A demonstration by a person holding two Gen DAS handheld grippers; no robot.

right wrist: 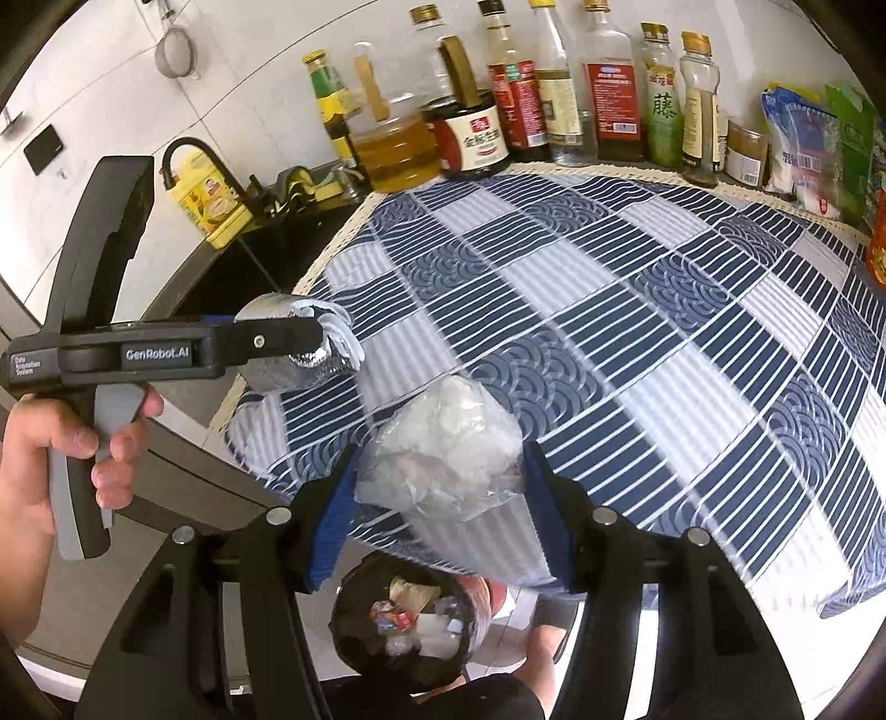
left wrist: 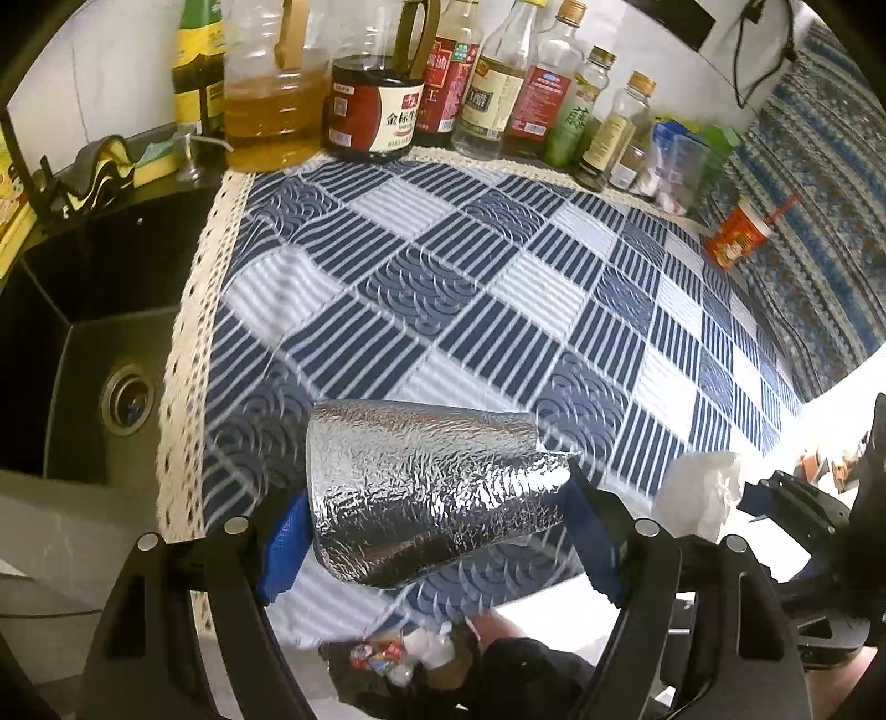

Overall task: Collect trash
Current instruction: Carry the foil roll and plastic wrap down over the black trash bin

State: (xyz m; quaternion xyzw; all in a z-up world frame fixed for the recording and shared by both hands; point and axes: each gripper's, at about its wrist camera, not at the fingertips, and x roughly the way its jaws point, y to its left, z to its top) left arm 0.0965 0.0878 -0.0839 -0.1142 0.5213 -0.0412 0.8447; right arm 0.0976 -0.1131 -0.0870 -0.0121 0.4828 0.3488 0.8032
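Trash items in grip: 2, one per gripper. Left gripper [left wrist: 443, 540] had its fingers [left wrist: 285, 545] set fairly wide, clamped on a crinkled silver foil piece [left wrist: 432, 493], held over the near edge of the desk [left wrist: 498, 288] w/ its blue-and-white checked cloth. Right gripper [right wrist: 440, 512] had its fingers [right wrist: 332, 515] about half apart, pressed on a clear plastic bag [right wrist: 443, 448] stuffed w/ white scraps, also at the near desk edge. Bin: 1, a black trash bin [right wrist: 404, 626] on the floor below both grippers, already holding wrappers and paper bits.

Along the back of the desk: approx 10 bottles [right wrist: 609, 94] of oil, sauce, vinegar; exact count unclear since some overlap. Red snack cup [left wrist: 736, 235]: 1, on its side at the far right.

Left wrist view only: sink [left wrist: 88, 354] w/ round drain, beside the cloth's lace edge. The right gripper showed there just as a dark shape at the right edge, w/ the white bag beside it.

Right wrist view only: the person's left hand [right wrist: 72, 454] squeezing the left gripper's handle, black faucet [right wrist: 194, 152], yellow pack [right wrist: 213, 202], food packets [right wrist: 803, 149] at far right, strainer [right wrist: 174, 52] on the wall.
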